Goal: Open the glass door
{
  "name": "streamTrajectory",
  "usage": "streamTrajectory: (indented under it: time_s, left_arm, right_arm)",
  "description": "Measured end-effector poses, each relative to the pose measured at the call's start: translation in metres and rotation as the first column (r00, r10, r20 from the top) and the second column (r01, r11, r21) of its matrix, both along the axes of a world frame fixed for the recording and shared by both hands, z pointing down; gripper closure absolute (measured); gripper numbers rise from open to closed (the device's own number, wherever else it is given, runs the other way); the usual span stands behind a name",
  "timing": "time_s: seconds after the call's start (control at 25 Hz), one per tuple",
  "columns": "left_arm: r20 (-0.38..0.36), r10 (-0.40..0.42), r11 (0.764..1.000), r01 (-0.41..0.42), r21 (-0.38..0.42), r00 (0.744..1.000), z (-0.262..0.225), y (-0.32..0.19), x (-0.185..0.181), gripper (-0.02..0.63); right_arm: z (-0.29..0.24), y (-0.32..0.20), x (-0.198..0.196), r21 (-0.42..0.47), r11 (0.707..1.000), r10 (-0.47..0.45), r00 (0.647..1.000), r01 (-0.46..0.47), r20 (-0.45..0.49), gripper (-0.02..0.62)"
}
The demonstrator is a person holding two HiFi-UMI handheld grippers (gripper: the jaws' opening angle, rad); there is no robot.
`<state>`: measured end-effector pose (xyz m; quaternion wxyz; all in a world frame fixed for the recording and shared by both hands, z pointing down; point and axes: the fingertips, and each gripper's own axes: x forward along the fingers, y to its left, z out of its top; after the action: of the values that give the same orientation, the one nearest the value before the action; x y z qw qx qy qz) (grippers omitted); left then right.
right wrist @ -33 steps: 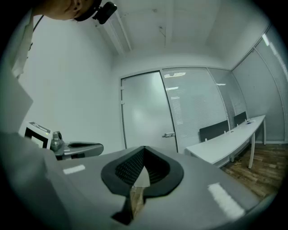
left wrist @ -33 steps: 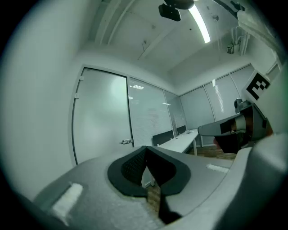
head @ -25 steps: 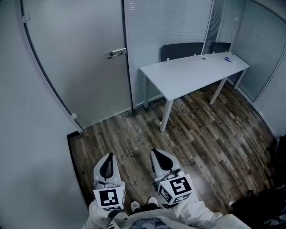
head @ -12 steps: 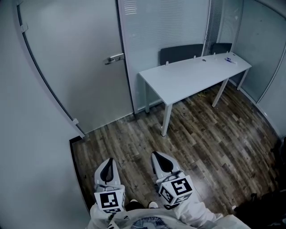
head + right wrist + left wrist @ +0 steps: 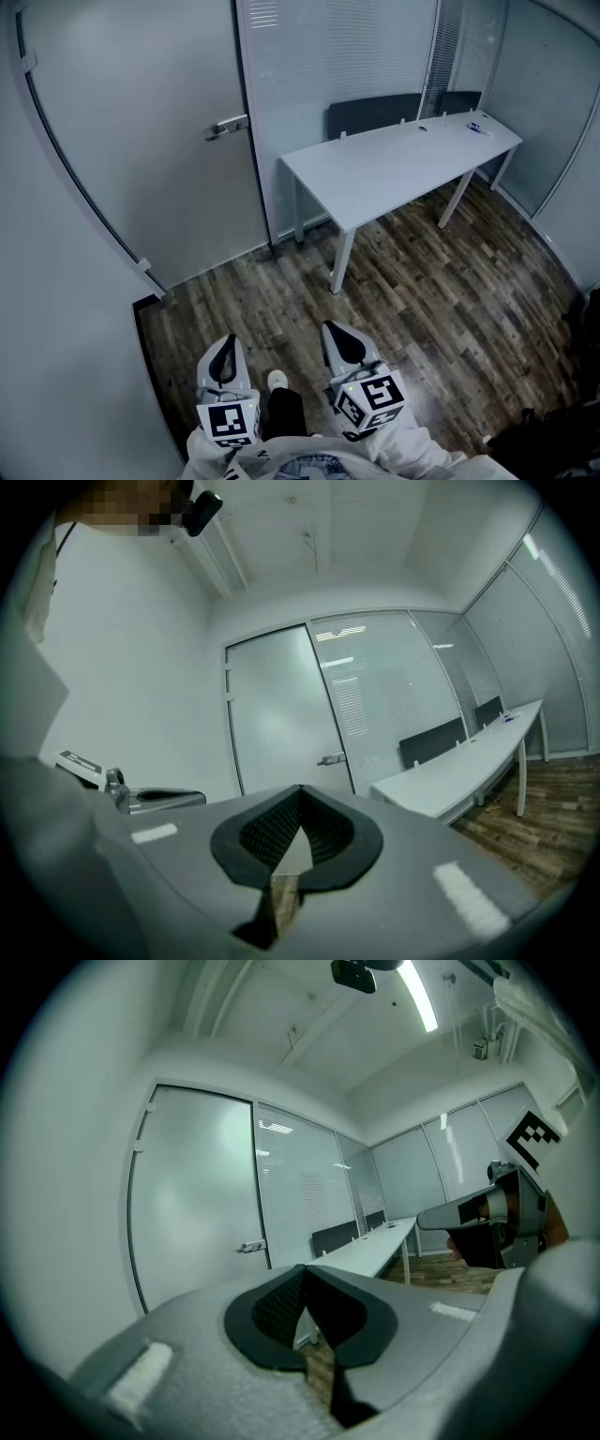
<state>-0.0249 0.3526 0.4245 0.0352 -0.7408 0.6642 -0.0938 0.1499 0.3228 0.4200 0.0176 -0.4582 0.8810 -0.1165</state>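
The frosted glass door [image 5: 141, 141] stands closed at the far left, its metal lever handle [image 5: 228, 126] at the door's right edge. My left gripper [image 5: 223, 349] and right gripper [image 5: 340, 336] are held side by side low in the head view, well short of the door, both pointing level toward it. Both are shut with nothing between the jaws. The left gripper view shows the door [image 5: 197, 1204] and handle [image 5: 250, 1247] beyond the closed tips [image 5: 304, 1269]. From the right gripper [image 5: 301, 791], the handle [image 5: 330, 759] sits just above the tips, far off.
A white table [image 5: 394, 159] stands to the right of the door, with dark chairs [image 5: 370, 112] behind it. Frosted glass partitions [image 5: 337, 56] line the back and right. A plain wall [image 5: 56, 309] runs along the left. The person's shoe [image 5: 277, 380] is on the wood floor between the grippers.
The door and handle have slid left and slightly up in the head view as the person steps forward. A foot has come into view between the grippers. Both stay shut.
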Motion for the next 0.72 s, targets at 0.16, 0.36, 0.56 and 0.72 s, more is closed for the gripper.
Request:
streamTrajectory:
  time_s: [0.16,0.36,0.56,0.72]
  left_arm:
    - [0.004,0.02,1.0,-0.02,-0.001,1.0,0.009,-0.052,-0.017,0.604]
    - [-0.016,0.005,1.0,-0.005,-0.012,1.0,0.012,-0.133,-0.06,0.604]
    - [-0.024,-0.013,1.0,0.013,0.003,1.0,0.005,-0.206,-0.11,0.603]
    - [-0.033,-0.042,0.999,0.043,0.008,0.999,0.005,-0.252,-0.152,0.603]
  right_arm:
    - [0.007,-0.05,-0.017,-0.005,1.0,0.019,1.0,-0.019,-0.017,0.591]
    - [0.006,-0.127,-0.054,-0.01,1.0,0.024,0.999,-0.024,-0.03,0.591]
    - [-0.001,-0.204,-0.103,0.003,1.0,0.016,0.999,-0.016,-0.045,0.591]
    - [-0.01,-0.251,-0.138,0.028,0.999,0.017,0.998,-0.015,-0.053,0.591]
